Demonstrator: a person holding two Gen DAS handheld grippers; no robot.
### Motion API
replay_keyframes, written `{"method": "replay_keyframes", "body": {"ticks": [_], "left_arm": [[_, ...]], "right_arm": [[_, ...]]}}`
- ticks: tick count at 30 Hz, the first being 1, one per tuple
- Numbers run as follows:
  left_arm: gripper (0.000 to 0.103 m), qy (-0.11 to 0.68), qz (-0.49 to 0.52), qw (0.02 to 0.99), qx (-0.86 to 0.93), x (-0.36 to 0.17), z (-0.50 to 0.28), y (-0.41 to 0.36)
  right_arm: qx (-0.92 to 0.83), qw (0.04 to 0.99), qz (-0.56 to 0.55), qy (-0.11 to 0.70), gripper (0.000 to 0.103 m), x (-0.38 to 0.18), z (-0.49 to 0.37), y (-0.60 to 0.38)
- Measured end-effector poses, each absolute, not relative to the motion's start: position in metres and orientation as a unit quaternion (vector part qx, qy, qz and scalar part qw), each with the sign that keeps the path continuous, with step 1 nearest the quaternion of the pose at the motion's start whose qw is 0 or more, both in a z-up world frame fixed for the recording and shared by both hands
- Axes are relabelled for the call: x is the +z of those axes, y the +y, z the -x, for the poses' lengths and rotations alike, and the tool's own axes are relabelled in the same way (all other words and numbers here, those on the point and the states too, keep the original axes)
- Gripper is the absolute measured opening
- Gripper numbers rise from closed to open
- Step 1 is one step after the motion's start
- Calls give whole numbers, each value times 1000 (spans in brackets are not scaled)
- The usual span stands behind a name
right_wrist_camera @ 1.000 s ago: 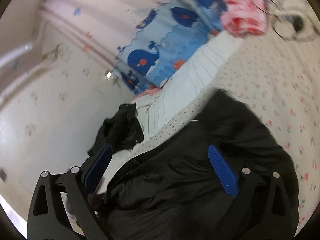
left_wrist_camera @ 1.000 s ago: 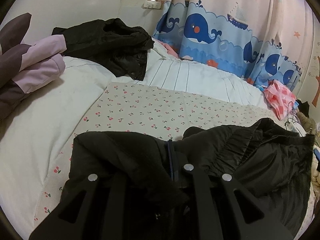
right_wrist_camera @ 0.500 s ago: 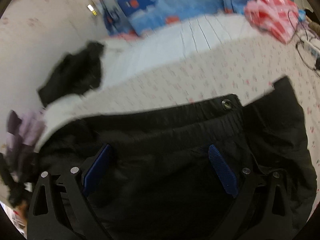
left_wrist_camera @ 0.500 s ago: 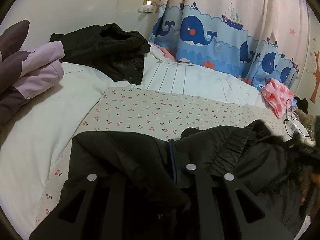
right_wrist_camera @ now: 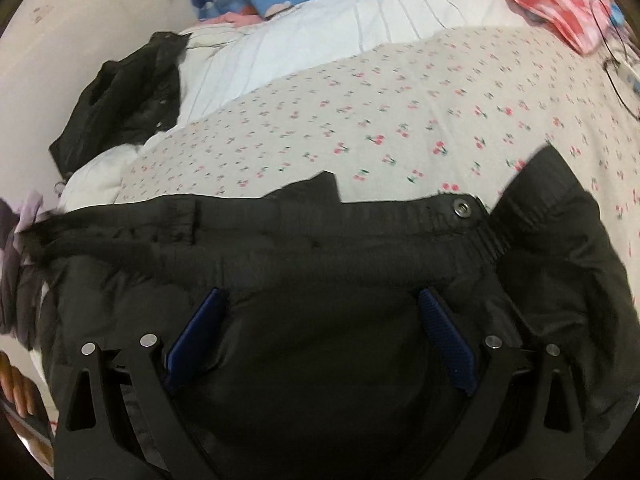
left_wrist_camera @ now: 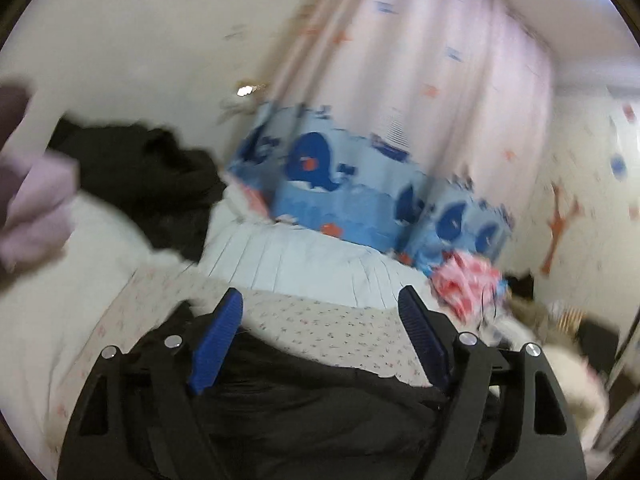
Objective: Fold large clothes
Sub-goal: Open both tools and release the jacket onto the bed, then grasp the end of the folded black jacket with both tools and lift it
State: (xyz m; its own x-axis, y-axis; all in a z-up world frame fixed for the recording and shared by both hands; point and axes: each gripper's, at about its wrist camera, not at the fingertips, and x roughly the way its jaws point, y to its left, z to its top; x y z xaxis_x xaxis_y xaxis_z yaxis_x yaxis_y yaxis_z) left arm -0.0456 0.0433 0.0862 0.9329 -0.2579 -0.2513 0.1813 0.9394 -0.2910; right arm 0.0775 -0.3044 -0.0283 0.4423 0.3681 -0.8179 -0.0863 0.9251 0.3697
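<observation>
Garment: I see the large black padded garment with an elastic hem and a metal snap [right_wrist_camera: 344, 264] lying on the cherry-print bedsheet [right_wrist_camera: 400, 120], at the near edge of the bed; its hem runs crosswise, snap toward the right.
Left claw: my left claw [left_wrist_camera: 320, 336] is letting go, its blue-padded jaws opening with nothing pinched between them; the black fabric lies just below and behind the pads, apart from them.
Right claw: my right claw [right_wrist_camera: 324, 332] is released, jaws spread wide, hanging over the middle of the garment just short of the hem; whether the pads brush the cloth I cannot tell.
Step in hand: I judge one fold has been laid and the next grip is being chosen.
How to do it well: I'd take a single layered edge near the snap, pinch deep enough to catch all plies, and carry it flat so the slippery shell does not slide open.
Risk: puffy fabric may spring back; I'd press the crease before releasing.
Surroundings: a second crumpled black jacket [right_wrist_camera: 120, 100] sits well beyond the garment, toward the wall.
</observation>
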Motion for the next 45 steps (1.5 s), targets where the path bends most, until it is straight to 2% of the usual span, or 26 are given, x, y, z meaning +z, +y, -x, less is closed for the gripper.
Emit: {"method": "replay_keyframes", "body": {"ticks": [1,5,8,9,11,16,21,24,25,28,30,31,33,35,36,38,41,43,45], "left_arm": [[83,155,118,974,-117,85,40,34],[83,287,61,951,-94,39,-15,4],[82,417,96,903,-32,-22,-59,28],[82,438,127,889,-30,-38,-68,41],[81,451,130,883,-10,-48,-72,52],[81,456,94,885,8,-51,-71,44],[82,456,124,882,-4,-68,-65,56],[81,452,133,882,-4,-69,-58,62],[78,442,128,888,13,-61,-53,62],[78,377,128,917,2,-22,-31,54],[81,312,74,947,-6,6,-12,36],[82,307,62,950,-4,6,-10,32],[82,353,70,933,-5,-20,-21,35],[82,402,103,910,4,-54,-31,49],[81,397,131,909,-4,-61,-31,58],[82,385,102,917,1,-67,-29,58],[81,384,90,919,0,-73,-28,55],[79,377,83,922,12,-65,-21,54],[79,342,84,936,7,-36,3,52]], "right_arm": [[136,838,-132,512,94,-28,-80,-303],[141,834,-135,517,95,-36,-86,-305],[143,832,-140,517,96,-48,-89,-311],[148,829,-141,521,96,-50,-91,-315],[139,828,-136,526,95,-49,-93,-319],[105,879,-71,460,96,-12,-71,-324],[111,851,-136,495,96,-72,-91,-355],[102,850,-119,504,96,-70,-91,-352],[97,853,-111,501,96,-63,-87,-351],[106,882,-112,446,96,-24,-54,-354],[89,902,-89,412,96,-7,-35,-357],[74,907,-78,408,96,-10,-31,-360],[55,899,-86,426,96,-32,-35,-369],[61,885,-139,439,96,-63,-38,-384],[70,890,-163,421,96,-70,-36,-394],[60,898,-153,408,96,-78,-31,-396],[66,888,-148,430,96,-83,-36,-398],[48,889,-132,436,96,-72,-27,-401],[56,902,-151,400,96,-47,1,-407]]}}
